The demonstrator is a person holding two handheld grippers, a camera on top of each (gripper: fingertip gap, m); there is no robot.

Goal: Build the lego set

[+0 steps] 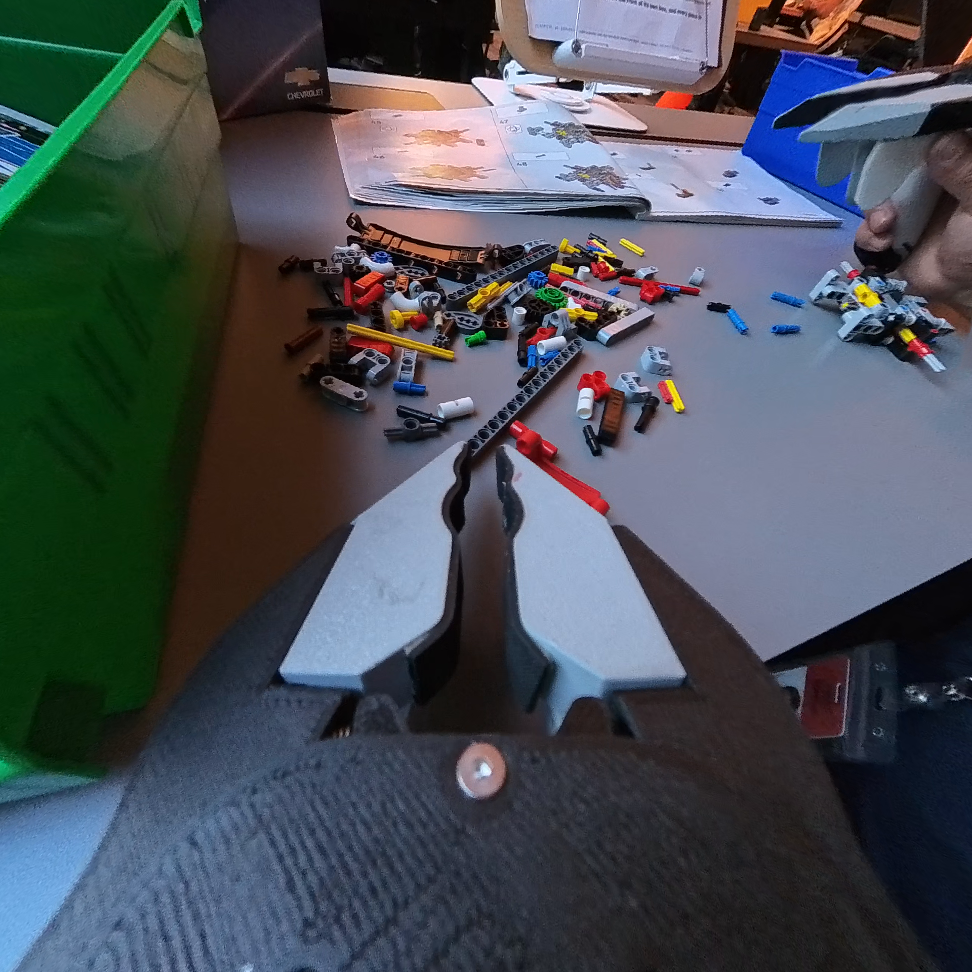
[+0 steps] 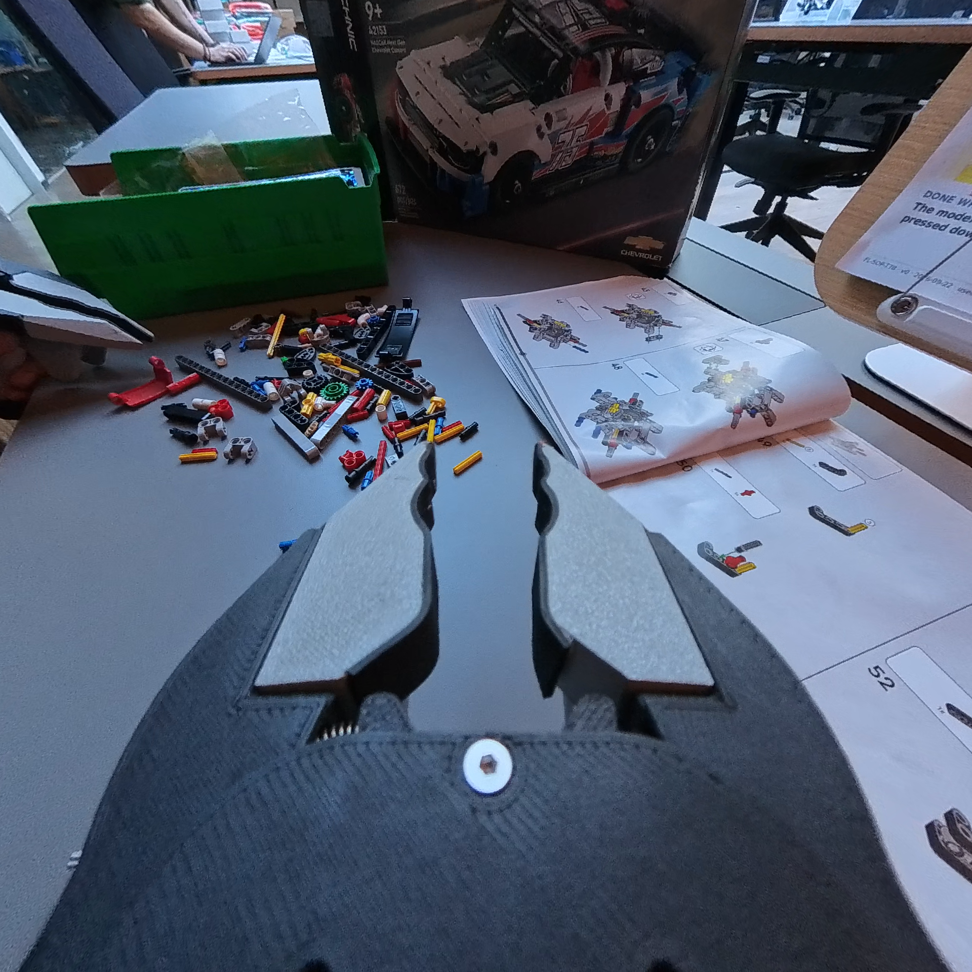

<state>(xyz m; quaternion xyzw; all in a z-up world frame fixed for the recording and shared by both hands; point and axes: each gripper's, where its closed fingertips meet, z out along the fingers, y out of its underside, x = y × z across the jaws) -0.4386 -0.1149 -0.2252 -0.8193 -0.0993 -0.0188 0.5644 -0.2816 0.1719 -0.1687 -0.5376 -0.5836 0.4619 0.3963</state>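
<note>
Ahead of left hand-held gripper (image 1: 481, 452), jaws slightly apart, bare: dark holed beam (image 1: 526, 397) | right hand-held gripper (image 2: 484, 447) wide apart, bare

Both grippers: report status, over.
Left gripper fingers narrowly apart, nothing held, tips at long dark-grey holed beam. Right gripper open, empty over grey table, beside open instruction booklet.
</note>
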